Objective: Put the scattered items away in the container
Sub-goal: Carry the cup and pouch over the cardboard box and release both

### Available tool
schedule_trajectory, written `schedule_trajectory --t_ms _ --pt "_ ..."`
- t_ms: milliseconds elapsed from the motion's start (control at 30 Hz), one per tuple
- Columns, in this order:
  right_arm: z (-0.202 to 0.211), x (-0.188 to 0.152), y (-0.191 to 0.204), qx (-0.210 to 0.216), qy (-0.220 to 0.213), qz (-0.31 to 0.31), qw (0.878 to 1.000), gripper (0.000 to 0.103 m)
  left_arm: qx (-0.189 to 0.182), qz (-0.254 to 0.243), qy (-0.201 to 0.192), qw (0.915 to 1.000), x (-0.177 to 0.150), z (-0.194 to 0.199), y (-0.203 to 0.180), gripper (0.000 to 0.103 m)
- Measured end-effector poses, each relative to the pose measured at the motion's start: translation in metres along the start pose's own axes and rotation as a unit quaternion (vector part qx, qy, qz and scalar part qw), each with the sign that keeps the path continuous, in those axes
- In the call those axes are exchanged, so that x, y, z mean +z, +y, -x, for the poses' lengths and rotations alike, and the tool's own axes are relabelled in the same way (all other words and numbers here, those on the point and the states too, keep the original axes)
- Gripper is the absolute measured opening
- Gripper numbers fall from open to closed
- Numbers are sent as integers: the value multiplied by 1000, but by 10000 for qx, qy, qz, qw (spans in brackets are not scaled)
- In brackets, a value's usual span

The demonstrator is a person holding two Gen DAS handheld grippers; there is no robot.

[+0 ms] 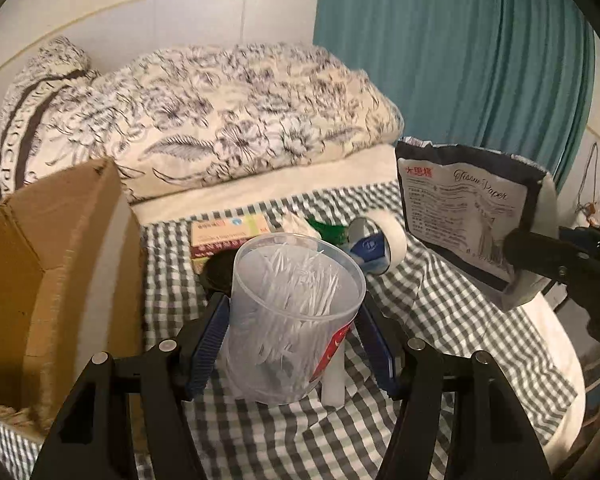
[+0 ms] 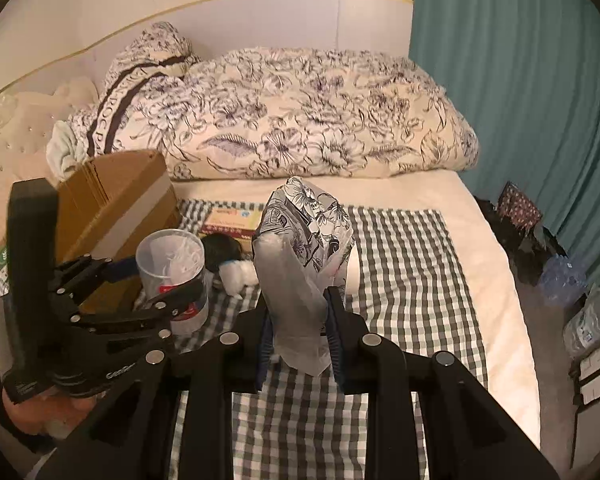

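Note:
My left gripper (image 1: pixel 292 312) is shut on a clear plastic jar of cotton swabs (image 1: pixel 292 320), held just above the checked cloth; it shows in the right wrist view (image 2: pixel 172 276) too. My right gripper (image 2: pixel 298 328) is shut on a tissue paper pack (image 2: pixel 304 248), held upright above the cloth; its printed back shows in the left wrist view (image 1: pixel 468 216). The open cardboard box (image 1: pixel 52 272) stands at the left, also in the right wrist view (image 2: pixel 116 204). A tape roll (image 1: pixel 380 248), a flat yellow box (image 1: pixel 228 232) and a dark round item (image 1: pixel 216 276) lie behind the jar.
A checked cloth (image 2: pixel 400 280) covers the bed. A folded floral duvet (image 1: pixel 240 120) lies at the back. A teal curtain (image 1: pixel 460 60) hangs at the right. Cotton balls (image 2: pixel 236 272) lie on the cloth. Bottles and bags (image 2: pixel 560 280) sit on the floor at the right.

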State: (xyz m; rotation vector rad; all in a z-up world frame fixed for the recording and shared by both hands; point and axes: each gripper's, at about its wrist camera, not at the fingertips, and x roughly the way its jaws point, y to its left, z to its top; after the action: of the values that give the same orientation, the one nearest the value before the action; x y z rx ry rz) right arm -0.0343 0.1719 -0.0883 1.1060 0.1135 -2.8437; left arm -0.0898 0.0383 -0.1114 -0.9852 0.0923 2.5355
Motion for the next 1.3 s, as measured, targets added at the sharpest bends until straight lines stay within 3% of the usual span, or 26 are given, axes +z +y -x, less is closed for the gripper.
schedule_trajectory --t_ms 700,1300 --pt "72 33 49 2 -832 6 9965 24 195 355 -814 9959 26 114 38 65" --pt "98 69 127 345 -1235 318 9912 24 809 461 -1366 9862 48 187 95 65"
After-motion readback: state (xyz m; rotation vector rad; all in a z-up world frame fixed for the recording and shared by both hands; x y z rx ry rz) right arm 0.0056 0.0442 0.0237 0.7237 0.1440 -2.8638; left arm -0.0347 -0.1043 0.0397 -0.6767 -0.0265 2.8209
